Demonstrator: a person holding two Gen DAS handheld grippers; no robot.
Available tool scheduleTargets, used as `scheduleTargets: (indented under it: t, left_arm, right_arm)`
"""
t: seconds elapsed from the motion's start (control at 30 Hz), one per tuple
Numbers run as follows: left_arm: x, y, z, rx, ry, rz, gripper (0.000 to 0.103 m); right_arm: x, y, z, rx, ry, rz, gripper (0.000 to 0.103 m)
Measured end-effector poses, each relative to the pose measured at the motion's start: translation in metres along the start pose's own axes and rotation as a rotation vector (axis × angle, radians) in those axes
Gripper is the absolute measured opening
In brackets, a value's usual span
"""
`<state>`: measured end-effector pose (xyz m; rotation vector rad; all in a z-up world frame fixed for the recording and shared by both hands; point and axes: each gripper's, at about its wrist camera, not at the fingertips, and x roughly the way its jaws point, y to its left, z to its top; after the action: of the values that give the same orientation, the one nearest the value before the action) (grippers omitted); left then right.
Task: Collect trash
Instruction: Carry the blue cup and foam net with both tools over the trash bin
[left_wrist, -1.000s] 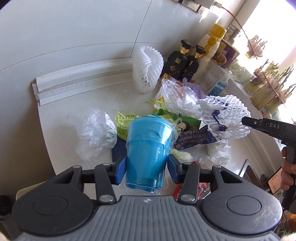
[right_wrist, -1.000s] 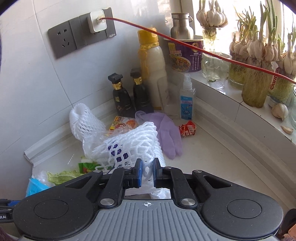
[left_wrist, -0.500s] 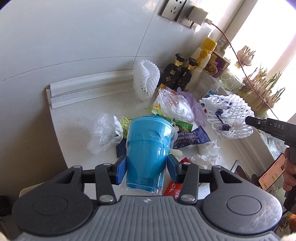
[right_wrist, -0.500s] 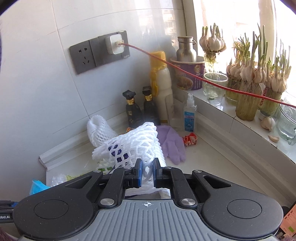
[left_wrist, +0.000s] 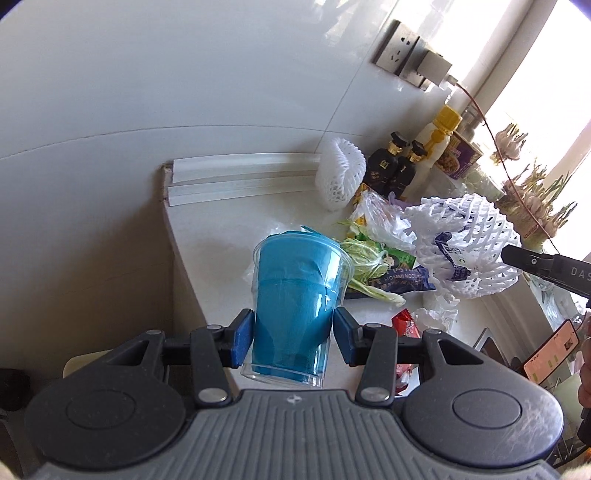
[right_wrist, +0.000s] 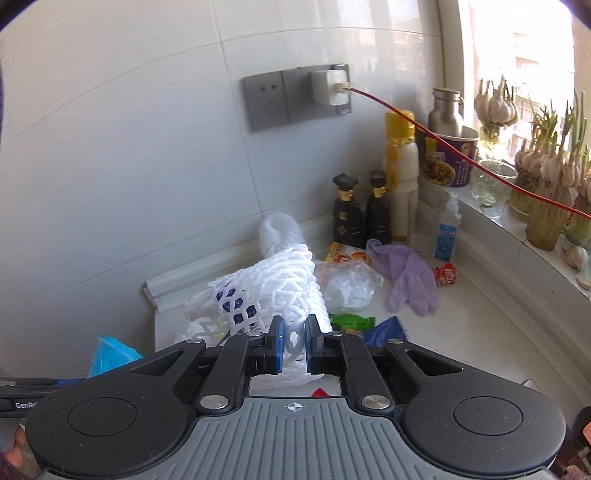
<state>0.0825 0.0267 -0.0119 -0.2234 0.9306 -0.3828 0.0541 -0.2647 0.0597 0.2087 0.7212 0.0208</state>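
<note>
While its blue pads press both sides of a clear plastic cup (left_wrist: 295, 314) stuffed with blue material, the left gripper (left_wrist: 293, 341) stands fairly wide, the cup upright between its fingers and raised off the white counter (left_wrist: 221, 236). Narrowed almost closed, the right gripper (right_wrist: 294, 341) pinches a white foam fruit net (right_wrist: 273, 288) with a blue-printed label inside it, held above the litter. Its black finger, seen from the left wrist camera, reads "DAS".

Below the net lie a dark blue wrapper (left_wrist: 400, 278) marked "HOMMI NOODLE", cabbage leaves (left_wrist: 364, 254), a crumpled clear bag (right_wrist: 349, 286), a green packet (right_wrist: 349, 322) and a red wrapper (right_wrist: 445, 275). A purple glove (right_wrist: 408, 275) lies beside a small spray bottle (right_wrist: 448, 229). A second foam net (left_wrist: 340, 173) stands near two dark bottles (right_wrist: 364, 212) against the wall.
</note>
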Motion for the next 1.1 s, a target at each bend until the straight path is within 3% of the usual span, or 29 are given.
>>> scheduleTargets:
  t: [0.57, 1.1]
  left_arm:
    - [-0.036, 0.101, -0.039, -0.126, 0.002, 0.153, 0.043]
    - [-0.003, 0.191, -0.103, -0.298, 0.106, 0.291, 0.043]
  right_arm:
    - [0.026, 0.124, -0.037, -0.159, 0.088, 0.155, 0.01]
    - [0.101, 0.224, -0.104, -0.337, 0.315, 0.261, 0.01]
